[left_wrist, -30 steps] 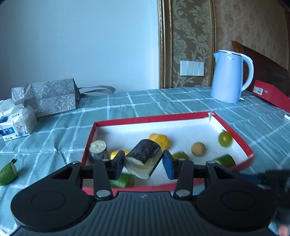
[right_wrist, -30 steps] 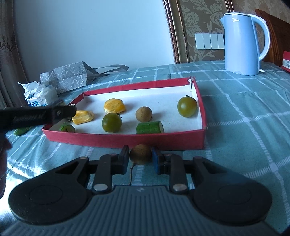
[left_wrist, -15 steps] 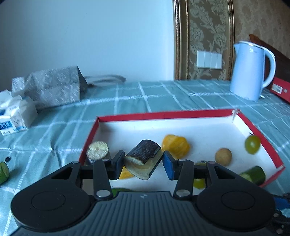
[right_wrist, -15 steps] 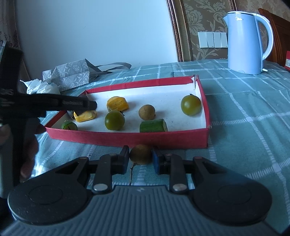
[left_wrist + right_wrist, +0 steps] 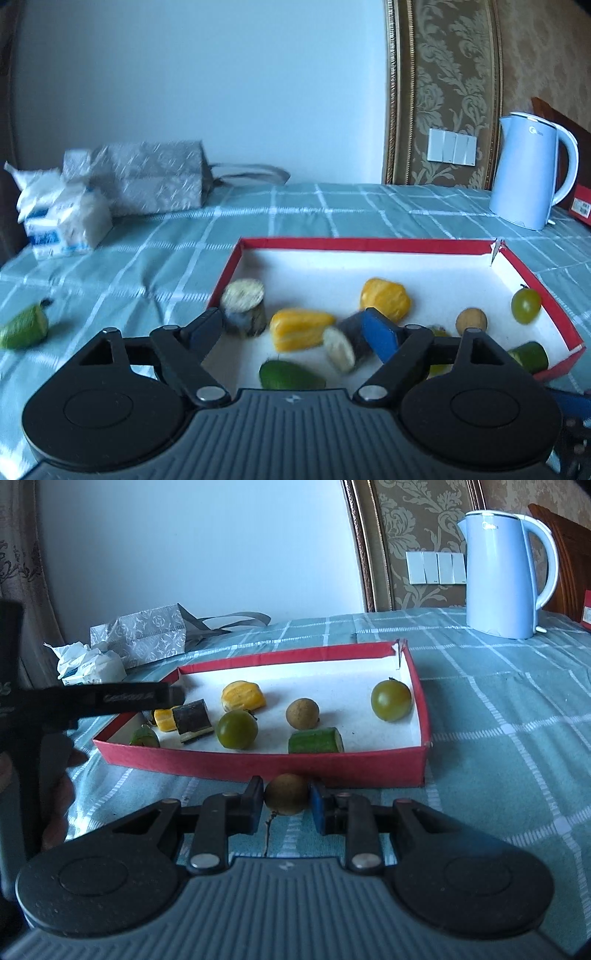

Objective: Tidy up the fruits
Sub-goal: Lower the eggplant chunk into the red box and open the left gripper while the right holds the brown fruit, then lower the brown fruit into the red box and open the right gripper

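A red-rimmed white tray (image 5: 369, 244) (image 5: 280, 764) holds yellow pieces (image 5: 301, 328), green round fruits (image 5: 236, 729), cucumber pieces (image 5: 316, 741), a brown longan (image 5: 302, 713) and a sugarcane stub (image 5: 243, 306). My left gripper (image 5: 291, 332) is open over the tray's near left corner; a dark sugarcane piece (image 5: 347, 343) (image 5: 192, 720) is blurred beside its right finger, free of the jaws. My right gripper (image 5: 287, 805) is shut on a brown longan (image 5: 286, 794) just in front of the tray's near wall.
A green cucumber piece (image 5: 24, 326) lies on the checked cloth left of the tray. A tissue pack (image 5: 61, 221) and grey bag (image 5: 147, 181) stand at back left. A light blue kettle (image 5: 528, 173) (image 5: 506, 572) stands at back right.
My left gripper moved over the tray's left part, opened and let go of the dark sugarcane piece, which dropped into the tray. My right gripper stays shut on the longan.
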The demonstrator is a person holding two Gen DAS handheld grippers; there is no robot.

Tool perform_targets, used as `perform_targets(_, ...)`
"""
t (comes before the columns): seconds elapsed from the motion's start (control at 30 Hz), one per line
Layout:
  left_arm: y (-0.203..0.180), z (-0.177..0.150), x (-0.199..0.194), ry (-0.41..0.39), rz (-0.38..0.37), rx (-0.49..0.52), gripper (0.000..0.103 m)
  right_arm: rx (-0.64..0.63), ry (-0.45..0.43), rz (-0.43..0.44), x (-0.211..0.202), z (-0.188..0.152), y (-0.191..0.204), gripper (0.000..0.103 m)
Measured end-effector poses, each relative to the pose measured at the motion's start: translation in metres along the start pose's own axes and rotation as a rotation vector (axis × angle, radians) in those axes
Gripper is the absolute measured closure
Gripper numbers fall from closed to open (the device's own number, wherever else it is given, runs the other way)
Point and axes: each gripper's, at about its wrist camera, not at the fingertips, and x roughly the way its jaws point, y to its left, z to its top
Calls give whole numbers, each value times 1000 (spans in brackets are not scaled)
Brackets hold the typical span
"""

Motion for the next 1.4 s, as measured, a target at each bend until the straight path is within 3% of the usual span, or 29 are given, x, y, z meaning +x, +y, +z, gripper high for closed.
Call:
perform_targets(0.17,16,-10,-9,33,-14,-39,19,-30,-32,-5,-7,-2,6,77)
perform_targets(0.3,18,-14,-20,13,-25,-36,19,-73,-94,-19,-22,0,16,77)
perform_targets(0.53,16,-15,-20,18,-40,-20,19,-149,-158,-79,-26,39,30,77)
perform_targets(0.77,12,-16,-19,21,-33,3,18,-140,-54,-169,41,73,19,77)
perform_targets(0.97,12,-15,-17,27,-43,1,18,-136,16,-203,72,69,13,75)
perform_targets(1.07,11,-16,-16,27,-40,8,18,-130,4,-207,70,69,12,63)
perform_targets(1.13,10,-16,-16,26,-36,13,18,-124,-10,-217,69,68,12,43)
perform_targets(1.4,10,-16,-19,17,-30,8,18,-33,-122,-250,41,61,5,9)
